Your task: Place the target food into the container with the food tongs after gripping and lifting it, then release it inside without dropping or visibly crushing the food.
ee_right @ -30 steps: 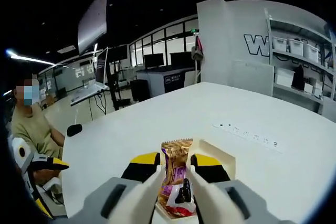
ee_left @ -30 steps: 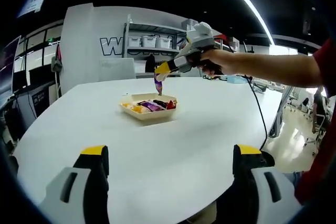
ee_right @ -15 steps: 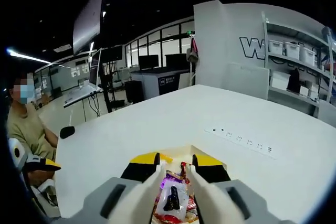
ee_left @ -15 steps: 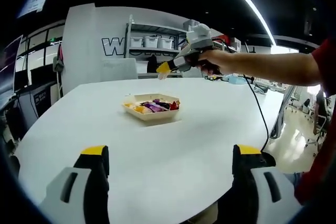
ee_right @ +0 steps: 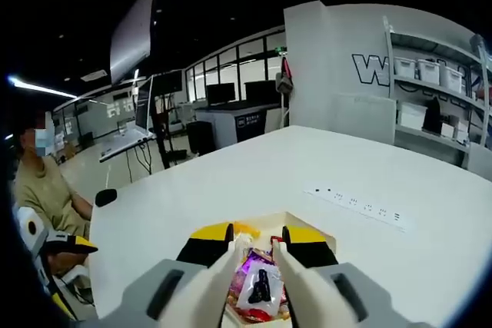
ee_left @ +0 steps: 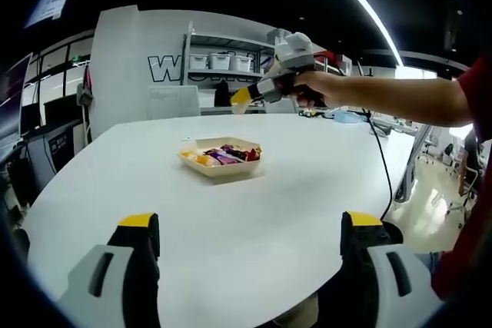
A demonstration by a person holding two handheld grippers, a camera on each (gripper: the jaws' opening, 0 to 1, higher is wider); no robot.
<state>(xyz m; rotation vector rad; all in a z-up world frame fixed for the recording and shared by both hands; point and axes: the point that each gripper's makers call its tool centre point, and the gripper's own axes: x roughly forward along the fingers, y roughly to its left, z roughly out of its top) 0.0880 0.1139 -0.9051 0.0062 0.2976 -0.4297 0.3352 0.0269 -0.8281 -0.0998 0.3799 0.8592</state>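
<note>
A shallow cream tray of wrapped snacks sits mid-table. Above and to its right, a hand holds my right gripper clear of the tray, with nothing between its yellow-tipped jaws. In the right gripper view, that gripper looks straight down on the tray; its jaws stand slightly apart and open. Below them, a purple-and-white snack packet lies among the other wrappers. My left gripper hovers over the near table edge with its jaws wide apart and empty.
A white power strip lies on the table beyond the tray. A person sits off the table's far side, near a small black object. A black cable hangs from the right hand. Shelves with bins stand behind.
The right gripper held a gold-and-purple packet upright over the tray; the packet now lies in the tray, and the gripper has lifted slightly up and away. The left gripper is still.
</note>
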